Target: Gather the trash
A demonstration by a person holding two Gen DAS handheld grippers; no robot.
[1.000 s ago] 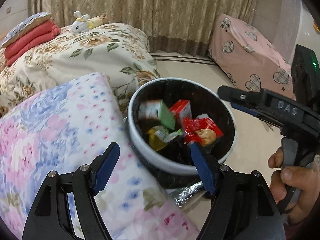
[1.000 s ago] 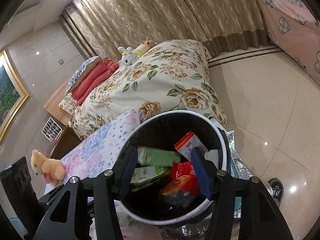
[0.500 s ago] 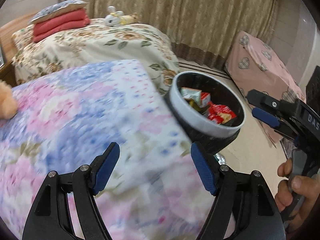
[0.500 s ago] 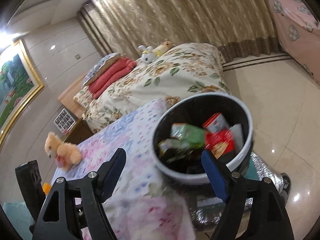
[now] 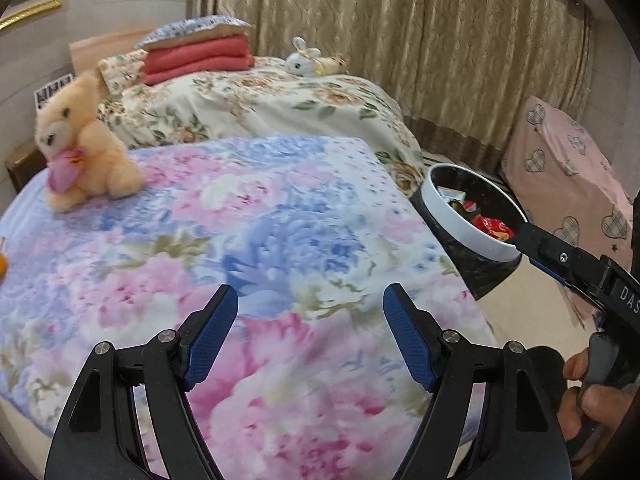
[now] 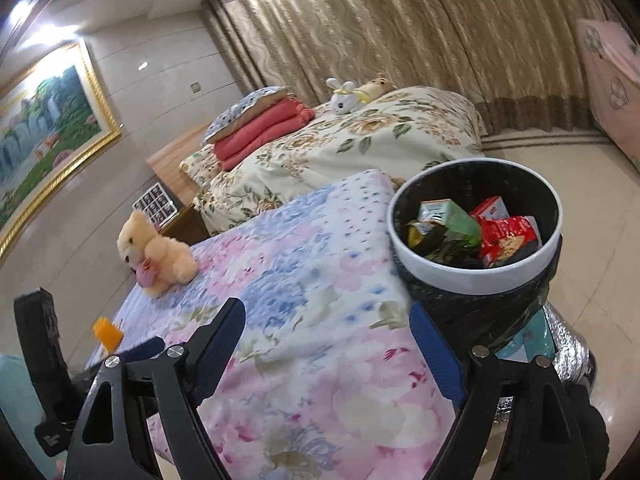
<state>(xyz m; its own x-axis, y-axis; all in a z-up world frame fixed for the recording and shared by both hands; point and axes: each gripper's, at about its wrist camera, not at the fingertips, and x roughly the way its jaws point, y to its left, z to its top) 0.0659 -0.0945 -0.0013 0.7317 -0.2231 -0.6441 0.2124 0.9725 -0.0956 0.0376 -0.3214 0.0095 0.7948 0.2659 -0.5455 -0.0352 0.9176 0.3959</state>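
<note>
Trash bin (image 6: 476, 280) hugs the bed's (image 6: 320, 300) corner edge, open floor (image 6: 600, 208) beyond.

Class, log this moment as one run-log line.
left gripper: open, empty | right gripper: opening, empty | trash bin: holds wrappers, beside floral bed | orange item: on bed

Both views are evenly and softly lit, indoor and moderately bright. In the right wrist view, ceiling lights (image 6: 38, 20) blow out to white glare at the upper left, and the floor tiles (image 6: 592, 208) carry a dull sheen. Fisheye distortion bends the curtain (image 5: 400, 40) and darkens the corners. Motion blur smears the floral blanket (image 5: 260, 240) and the teddy bear (image 5: 80, 140).
</note>
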